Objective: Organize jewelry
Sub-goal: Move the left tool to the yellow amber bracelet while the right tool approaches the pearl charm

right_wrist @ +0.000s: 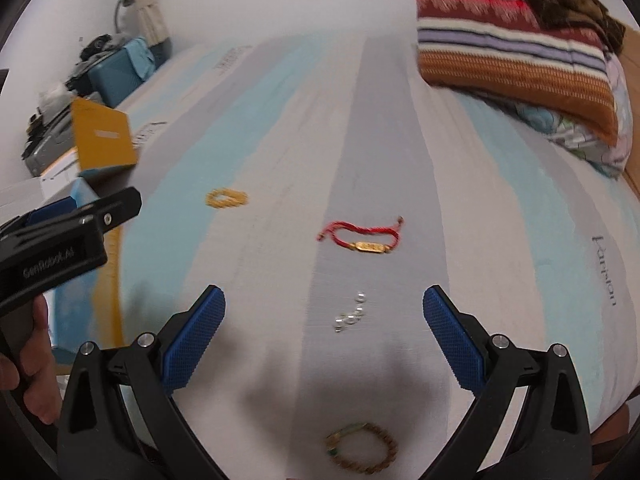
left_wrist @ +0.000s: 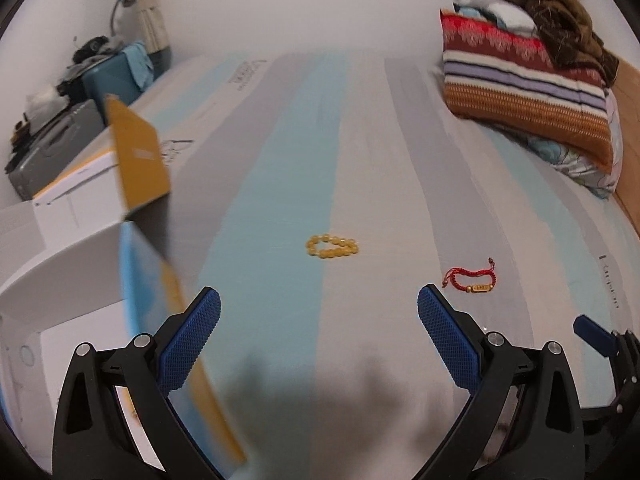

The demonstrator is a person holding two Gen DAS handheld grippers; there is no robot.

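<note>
Four pieces lie flat on the striped bed sheet in front of me. The yellow bead bracelet (left_wrist: 331, 245) is a closed ring on the pale blue stripe, farthest out and to my left. The red cord bracelet (right_wrist: 361, 236) with a gold bar charm lies well to its right, its cord looped and its ends trailing. Nearer me, a small silver chain (right_wrist: 350, 315) is strung out loosely on the grey stripe. Closest, the brown bead bracelet (right_wrist: 363, 449) lies in a ring, with a greenish section on its left.

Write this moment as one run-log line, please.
left hand-held gripper open | right hand-held gripper open | yellow bead bracelet, red cord bracelet on bed sheet
</note>
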